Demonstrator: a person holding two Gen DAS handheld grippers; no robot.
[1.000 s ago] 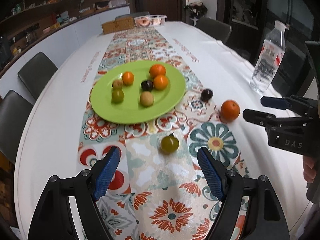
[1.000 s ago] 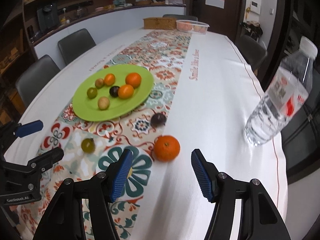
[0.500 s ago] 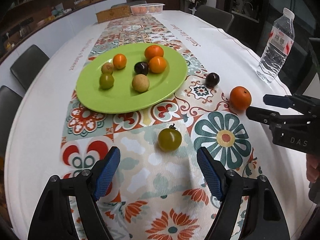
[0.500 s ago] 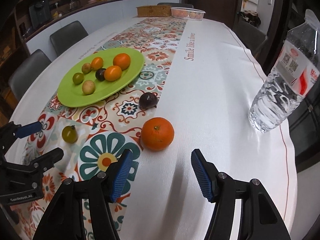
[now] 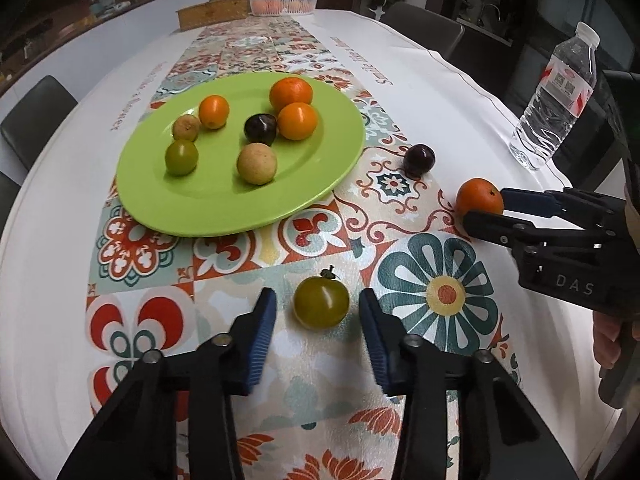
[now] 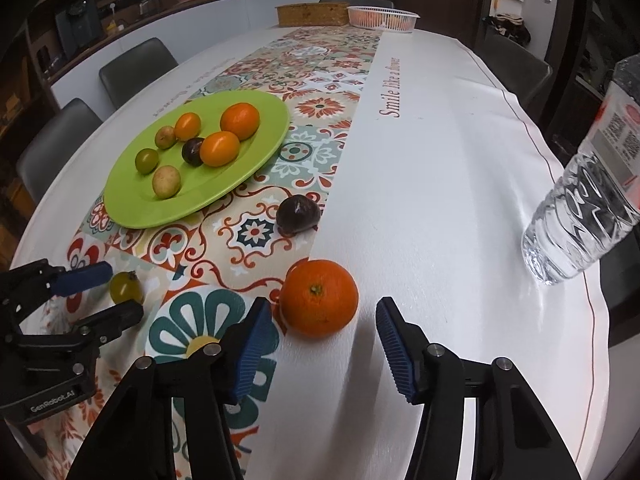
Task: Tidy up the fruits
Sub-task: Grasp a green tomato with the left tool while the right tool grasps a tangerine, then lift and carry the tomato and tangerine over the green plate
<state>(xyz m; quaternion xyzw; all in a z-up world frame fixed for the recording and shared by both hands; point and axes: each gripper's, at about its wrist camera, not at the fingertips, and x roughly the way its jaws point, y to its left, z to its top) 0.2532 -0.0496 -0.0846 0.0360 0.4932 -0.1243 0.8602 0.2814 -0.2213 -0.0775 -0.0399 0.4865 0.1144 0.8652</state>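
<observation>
Both our grippers have closed in: left gripper point(image 5: 318, 312) straddles the green tomato point(image 5: 321, 302), right gripper point(image 6: 324, 330) straddles the orange point(image 6: 319, 298), fingers spread, gripping nothing, both fruits on the table runner point(image 5: 240, 252).

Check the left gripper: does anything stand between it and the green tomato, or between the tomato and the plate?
Nothing visible. The tomato sits between the open left gripper fingers, and only bare cloth lies toward the plate.
</observation>
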